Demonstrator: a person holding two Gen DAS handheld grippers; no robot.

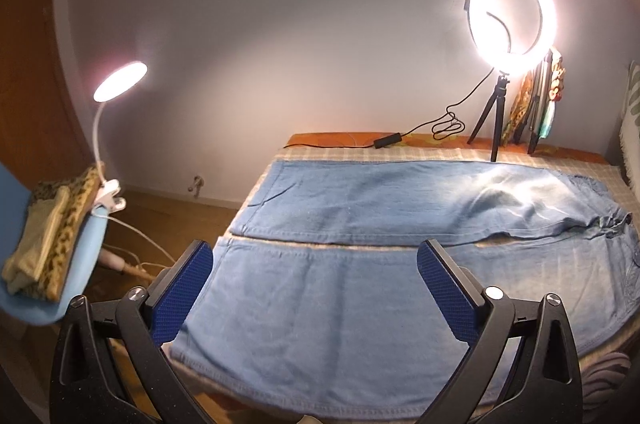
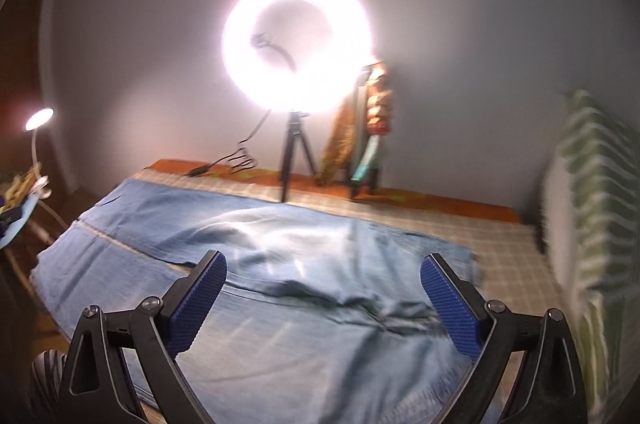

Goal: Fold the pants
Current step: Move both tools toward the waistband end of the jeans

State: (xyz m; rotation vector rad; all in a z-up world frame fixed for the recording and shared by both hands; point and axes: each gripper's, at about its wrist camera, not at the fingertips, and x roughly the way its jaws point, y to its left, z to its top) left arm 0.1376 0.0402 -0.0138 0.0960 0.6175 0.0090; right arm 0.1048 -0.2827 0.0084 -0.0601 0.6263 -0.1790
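Light blue denim pants (image 1: 360,224) lie spread flat across a checked bed cover (image 1: 400,154), both legs side by side with hems at the left and the waist at the right. My left gripper (image 1: 314,264) hovers open above the near leg close to its hem, blue pads wide apart, nothing between them. In the right wrist view the same pants (image 2: 260,264) show a rumpled crotch and waist area. My right gripper (image 2: 324,276) hangs open over that waist end, holding nothing.
A lit ring light on a tripod (image 1: 512,16) stands at the bed's far edge with its cable (image 1: 440,126). A clip lamp (image 1: 120,80) and folded cloths (image 1: 48,236) sit on a blue chair at the left. A striped cushion (image 2: 592,204) lies at the right.
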